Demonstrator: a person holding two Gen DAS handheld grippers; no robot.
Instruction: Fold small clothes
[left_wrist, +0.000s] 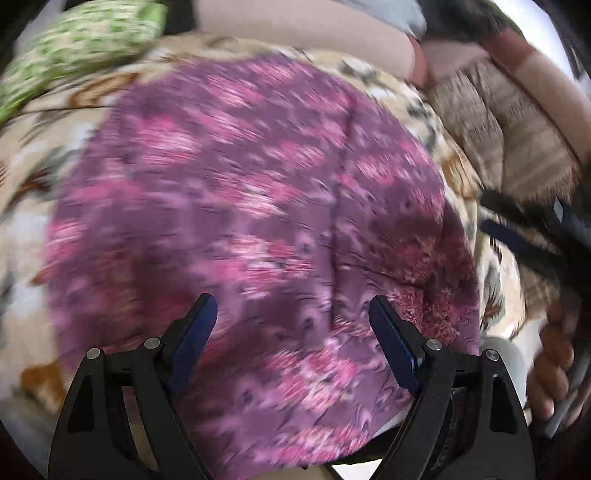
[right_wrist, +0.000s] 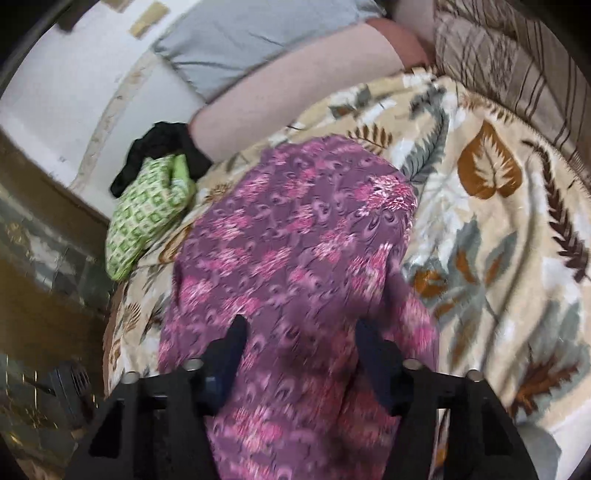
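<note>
left wrist view looks down on a purple and pink patterned garment lying across a leaf-print blanket on a bed, and the left gripper hangs over the near part of it with its jaws spread wide and nothing between them. right wrist view shows the same garment running away from the camera in a long, fairly narrow shape, with the right gripper above its near end, jaws also parted and empty as far as the blur allows; whether the fingertips touch the cloth cannot be told. judging by the shape, the garment seems to be partly folded: in the left view a straight line runs lengthwise down it, which could be a fold edge or a seam, and in the right view one long side looks doubled over. it is not yet a compact bundle, so at least one more fold across its length appears to be left, and then setting it aside. a green checked cloth sits bunched at the far left edge of the blanket with a dark item just behind it; whether those are finished or waiting cannot be told. the purple cloth looks thin and soft, lying mostly flat with small ripples, its print a mix of pink blotches on a dusky purple ground. both views are smeared by motion.
</note>
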